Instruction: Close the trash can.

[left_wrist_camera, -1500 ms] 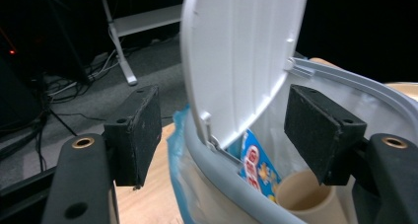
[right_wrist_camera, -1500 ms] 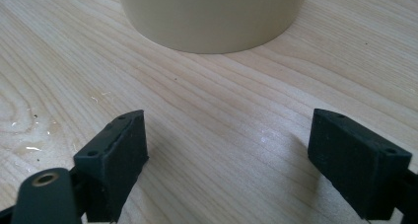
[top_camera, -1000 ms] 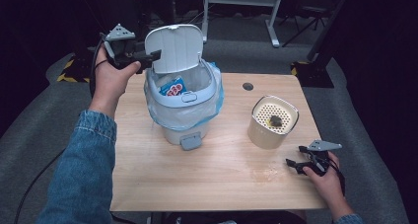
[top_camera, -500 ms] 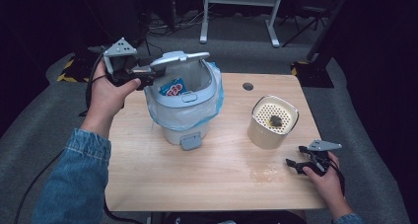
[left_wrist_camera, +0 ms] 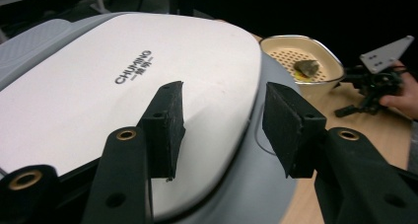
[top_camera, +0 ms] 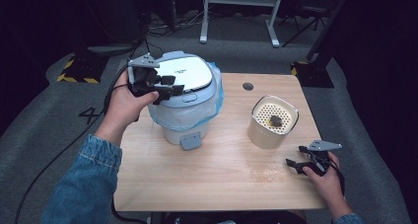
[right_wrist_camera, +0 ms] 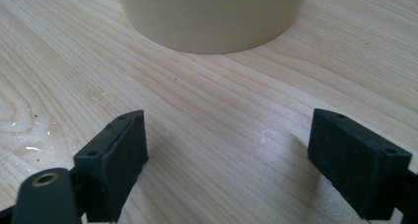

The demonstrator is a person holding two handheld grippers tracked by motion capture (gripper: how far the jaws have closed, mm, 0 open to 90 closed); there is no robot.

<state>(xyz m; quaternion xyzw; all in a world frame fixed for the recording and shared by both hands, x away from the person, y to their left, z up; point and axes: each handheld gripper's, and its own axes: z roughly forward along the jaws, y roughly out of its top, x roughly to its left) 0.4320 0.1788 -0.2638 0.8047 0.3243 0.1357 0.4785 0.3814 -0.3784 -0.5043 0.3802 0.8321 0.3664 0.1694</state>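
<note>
Lid (top_camera: pixel 185 73) is lying closed on the lined bin (top_camera: pixel 185 113) at the table's (top_camera: pixel 222 174) left rear. Left gripper (top_camera: pixel 170 86) is hovering over the lid's left edge, jaws just been narrowing, nothing between them. Right gripper (top_camera: pixel 294 163) is resting spread wide and empty near the beige container (top_camera: pixel 272 120).

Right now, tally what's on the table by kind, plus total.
Lidded bin with blue liner: 1
Cream perforated container: 1
Dark scrap in that container: 1
Total: 3
</note>
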